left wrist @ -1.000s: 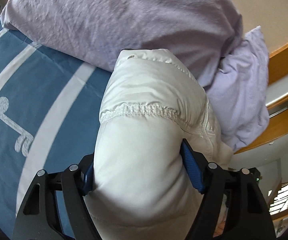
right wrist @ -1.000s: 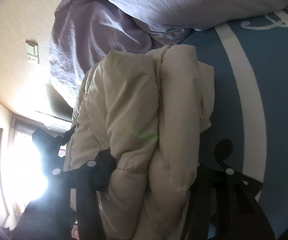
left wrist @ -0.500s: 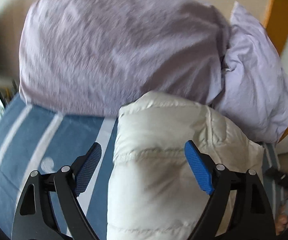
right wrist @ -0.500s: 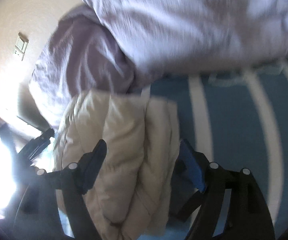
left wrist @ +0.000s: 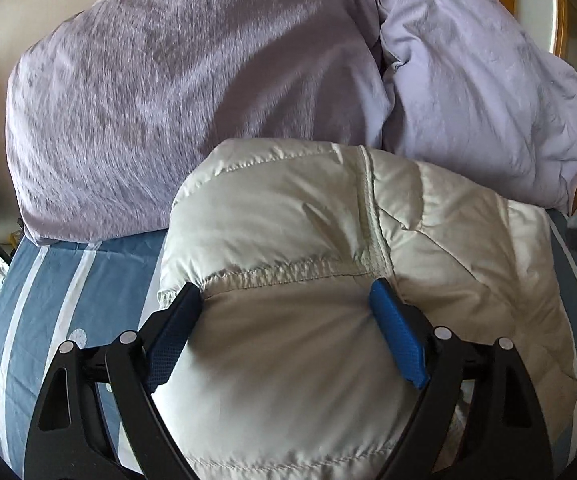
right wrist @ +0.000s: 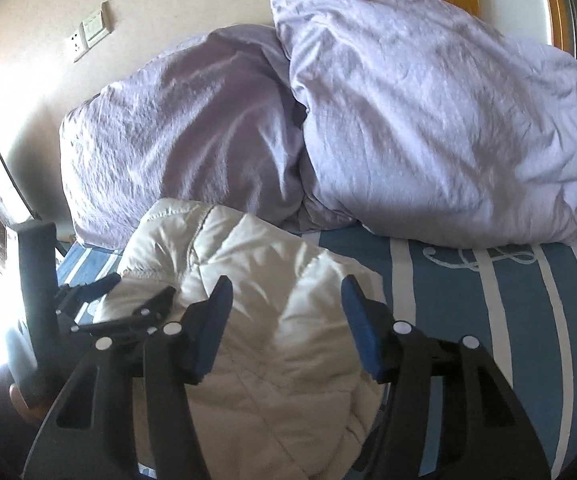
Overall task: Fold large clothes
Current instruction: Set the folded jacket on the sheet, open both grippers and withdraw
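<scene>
- Folded bundle: a cream quilted puffer jacket (left wrist: 328, 280) lies as a thick roll on the blue striped bedsheet (left wrist: 72, 280), its far edge touching the two lilac pillows (left wrist: 192, 92) at the head of the bed.
- Left gripper (left wrist: 288, 312): jaws stand wide apart and straddle the near end of the roll. The blue pads (left wrist: 396, 340) sit at the padding's flanks, but whether they press cannot be told.
- Right gripper (right wrist: 286, 320): jaws are closing above the jacket (right wrist: 248, 340). Fabric shows between them, yet the pads look clear of it and hold nothing.
- The left gripper also shows in the right wrist view, at the roll's left side (right wrist: 136, 304).
- Step in hand, as a judgement: the folding proper appears finished, and this is the setting-down or tidying of the bundle near the pillows.
- Next move, as a judgement: puffy filling tends to spring back, so the roll calls for pressing flat, or a fresh grip on both ends if it opens.
</scene>
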A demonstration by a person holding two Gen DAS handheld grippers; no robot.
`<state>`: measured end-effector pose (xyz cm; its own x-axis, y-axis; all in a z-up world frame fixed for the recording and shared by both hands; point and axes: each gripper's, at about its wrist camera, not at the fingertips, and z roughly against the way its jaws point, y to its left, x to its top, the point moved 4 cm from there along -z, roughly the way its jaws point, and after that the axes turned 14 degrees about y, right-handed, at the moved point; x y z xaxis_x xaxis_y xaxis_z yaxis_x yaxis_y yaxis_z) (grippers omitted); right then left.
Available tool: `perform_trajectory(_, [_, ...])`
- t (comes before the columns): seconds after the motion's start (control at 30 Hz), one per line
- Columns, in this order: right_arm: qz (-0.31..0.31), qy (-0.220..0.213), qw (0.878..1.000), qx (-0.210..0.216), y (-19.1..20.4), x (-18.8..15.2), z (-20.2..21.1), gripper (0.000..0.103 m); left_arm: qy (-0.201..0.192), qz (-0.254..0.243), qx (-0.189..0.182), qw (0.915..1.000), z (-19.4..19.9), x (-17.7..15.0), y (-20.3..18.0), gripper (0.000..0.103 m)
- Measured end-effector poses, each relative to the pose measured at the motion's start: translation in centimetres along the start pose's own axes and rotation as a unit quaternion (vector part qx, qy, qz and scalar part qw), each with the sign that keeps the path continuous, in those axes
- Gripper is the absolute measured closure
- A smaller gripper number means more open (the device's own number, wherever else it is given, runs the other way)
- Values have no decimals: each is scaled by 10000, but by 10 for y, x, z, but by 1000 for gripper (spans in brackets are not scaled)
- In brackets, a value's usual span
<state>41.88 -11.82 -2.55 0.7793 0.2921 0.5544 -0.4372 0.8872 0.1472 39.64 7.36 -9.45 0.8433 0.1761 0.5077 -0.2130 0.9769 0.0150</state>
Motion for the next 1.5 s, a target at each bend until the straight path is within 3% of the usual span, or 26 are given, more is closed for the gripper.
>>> perform_trajectory(0.57, [-123,430,9981,-423,-6,-36,-52,47,-128,-93,166,9997,-2,0,-3,16])
perform_trajectory(0.97, [-327,526,9979,-164,-22,-51,-80,43,-188,-187,332,9991,-6,1,-6,15])
perform_trajectory(1.17, [-384,748,9962,-235,-22,-48,-72,40,-144,-173,351,9991,4,2,-3,14])
perform_trajectory(1.33, [-549,641,9958,-365,-23,-59,-30,18,-299,-43,79,9995,39,-22,5,10])
perform_trajectory(1.5, [-481,436,9966,-513,-15,-82,15,4,-402,-5,-146,9991,76,-61,14,6])
